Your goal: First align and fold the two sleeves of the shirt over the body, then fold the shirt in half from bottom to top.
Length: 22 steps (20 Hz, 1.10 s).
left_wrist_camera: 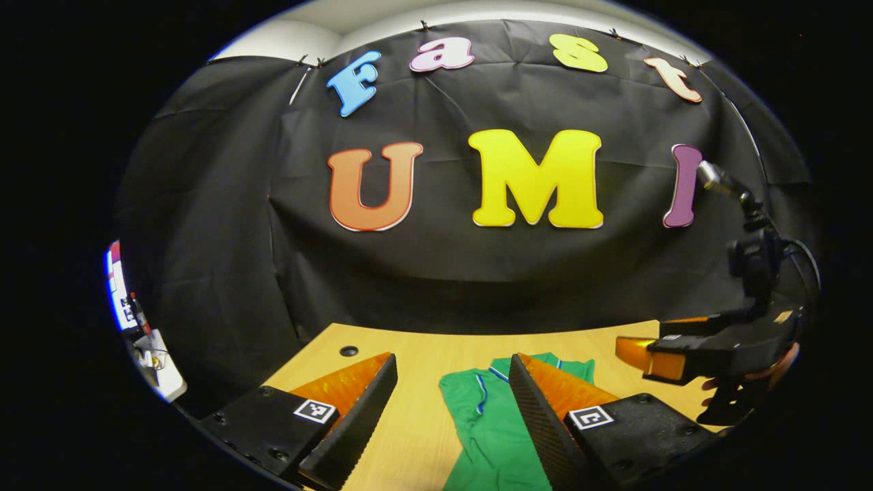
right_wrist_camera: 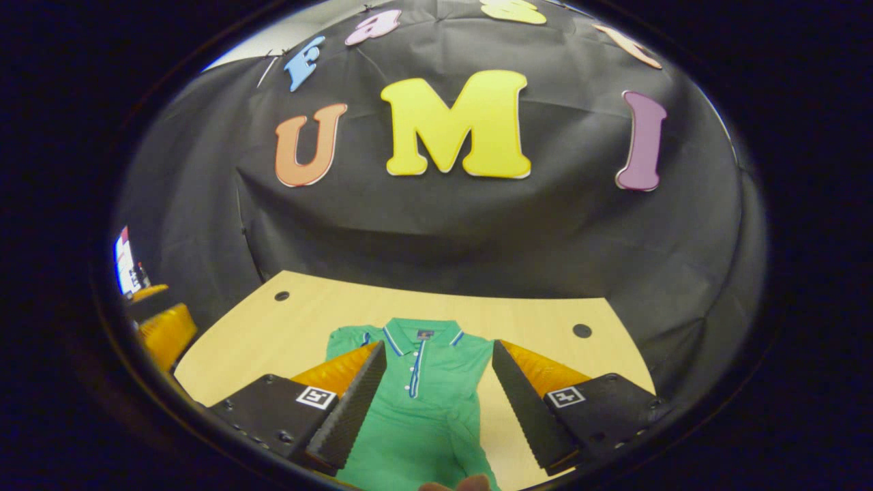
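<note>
green shirt (right_wrist_camera: 423, 402) – flat on table (right_wrist_camera: 273, 334)

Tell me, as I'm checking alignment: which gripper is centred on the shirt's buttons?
The right gripper: the buttons lie between its fingers. The left gripper has the shirt off toward one finger.

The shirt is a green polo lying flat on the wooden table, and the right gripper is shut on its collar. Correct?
Not quite. In the right gripper view, the right gripper is open above the green polo shirt, gripping nothing. The shirt does lie on the wooden table.
</note>
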Tool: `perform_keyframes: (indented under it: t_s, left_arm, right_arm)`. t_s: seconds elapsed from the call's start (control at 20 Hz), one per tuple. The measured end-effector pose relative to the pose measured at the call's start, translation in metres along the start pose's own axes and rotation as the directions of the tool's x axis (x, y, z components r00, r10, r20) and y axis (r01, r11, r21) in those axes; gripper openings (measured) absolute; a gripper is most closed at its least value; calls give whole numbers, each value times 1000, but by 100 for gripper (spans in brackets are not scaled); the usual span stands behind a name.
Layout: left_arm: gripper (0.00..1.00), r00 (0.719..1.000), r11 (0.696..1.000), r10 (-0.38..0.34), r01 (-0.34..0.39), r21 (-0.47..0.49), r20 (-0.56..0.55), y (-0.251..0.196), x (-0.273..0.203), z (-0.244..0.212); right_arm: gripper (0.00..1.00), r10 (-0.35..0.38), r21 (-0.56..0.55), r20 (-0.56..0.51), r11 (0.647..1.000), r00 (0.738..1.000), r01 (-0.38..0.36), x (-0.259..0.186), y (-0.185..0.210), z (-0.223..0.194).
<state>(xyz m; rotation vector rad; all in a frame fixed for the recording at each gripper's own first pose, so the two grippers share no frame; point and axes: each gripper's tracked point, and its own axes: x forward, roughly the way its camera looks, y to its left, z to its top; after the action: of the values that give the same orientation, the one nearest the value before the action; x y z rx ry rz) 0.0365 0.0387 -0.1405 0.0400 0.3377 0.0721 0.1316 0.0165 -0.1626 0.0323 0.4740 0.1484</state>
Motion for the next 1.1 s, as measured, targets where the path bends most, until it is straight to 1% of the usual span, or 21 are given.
perform_keyframes:
  t_s: [0.15, 0.2, 0.25, 0.45, 0.5, 0.55, 0.6, 0.75, 0.8, 0.9, 1.1]
  left_arm:
    - [100, 999, 999, -38, 38, -13, -22, -14, 20, -22]
    - [100, 1000, 1000, -25, 25, 4, -15, -11, 31, -28]
    - [100, 999, 1000, -11, 11, 3, -33, -9, 43, -42]
    - [100, 993, 1000, -11, 11, -5, -117, -16, 85, -90]
    - [100, 991, 1000, -17, 16, -3, -132, -18, 93, -100]
    - [100, 989, 1000, -17, 18, 4, -150, -19, 100, -112]
    - [100, 986, 1000, -15, 17, 9, -167, -18, 110, -123]
    - [100, 973, 1000, -1, 1, -1, -231, -15, 136, -156]
    - [100, 969, 1000, 6, -4, 8, -247, -12, 144, -163]
    - [100, 958, 1000, 5, 3, 28, -285, -11, 157, -181]
    - [100, 948, 998, 11, 8, 58, -319, -10, 180, -206]
  right_arm:
    - [96, -39, 6, 31, 999, 999, 39, -43, -10, 12]
    - [96, -55, -2, 39, 998, 998, 55, -55, -17, 14]
    - [96, -72, -9, 47, 997, 996, 73, -65, -22, 16]
    - [96, -133, -11, 48, 991, 990, 134, -95, -39, 14]
    - [96, -146, -14, 40, 989, 988, 147, -98, -44, 10]
    - [92, -151, -14, 28, 988, 988, 152, -102, -44, 7]
    - [96, -146, -12, 18, 989, 989, 147, -104, -42, 3]
    - [96, -146, -28, -9, 989, 989, 146, -106, -41, -6]
    - [95, -146, -37, -15, 989, 989, 146, -105, -41, -9]
    - [95, -170, -72, -23, 983, 985, 168, -103, -45, -14]
    - [96, -173, -88, -53, 982, 984, 168, -101, -42, -24]
